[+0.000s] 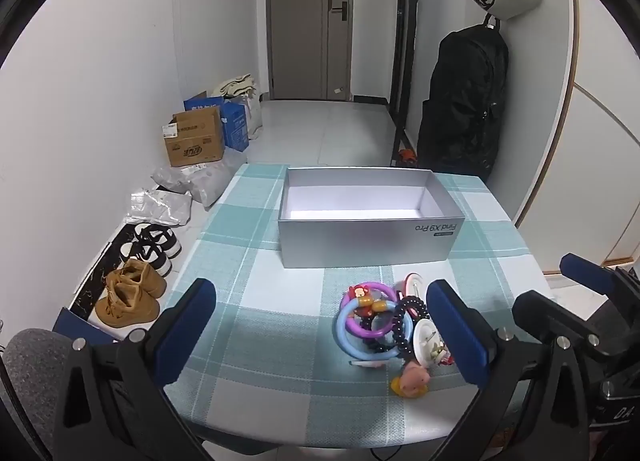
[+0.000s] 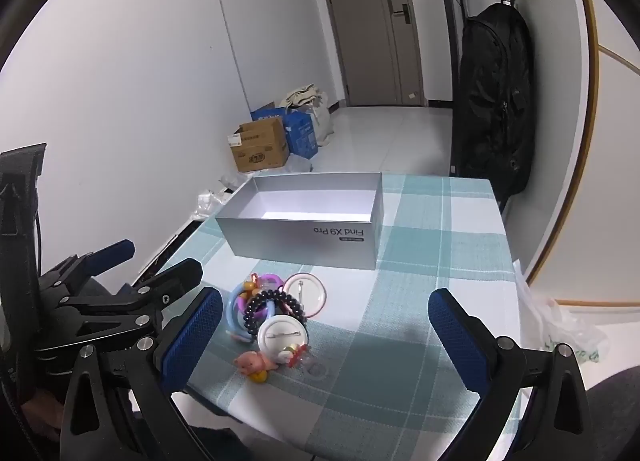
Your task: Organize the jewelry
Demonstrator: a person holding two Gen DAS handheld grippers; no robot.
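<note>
A heap of jewelry (image 1: 384, 325) lies on the checked tablecloth (image 1: 248, 301): blue and purple bangles (image 1: 362, 321), a dark bead bracelet (image 2: 272, 309), two round white badges (image 2: 284, 335) and a small pink pig charm (image 2: 252, 363). Behind it stands an open silver box (image 1: 364, 235), empty inside. My left gripper (image 1: 332, 337) hovers open above the table's near edge, the heap just inside its right finger. My right gripper (image 2: 326, 341) is open too, the heap beside its left finger. Neither holds anything.
Left of the table on the floor are shoes (image 1: 132, 293), parcels (image 1: 168, 201) and cardboard boxes (image 1: 196, 137). A black backpack (image 1: 464, 101) hangs on a rack behind the table's far right corner. A plastic bag (image 2: 568, 325) lies beyond the table's right edge.
</note>
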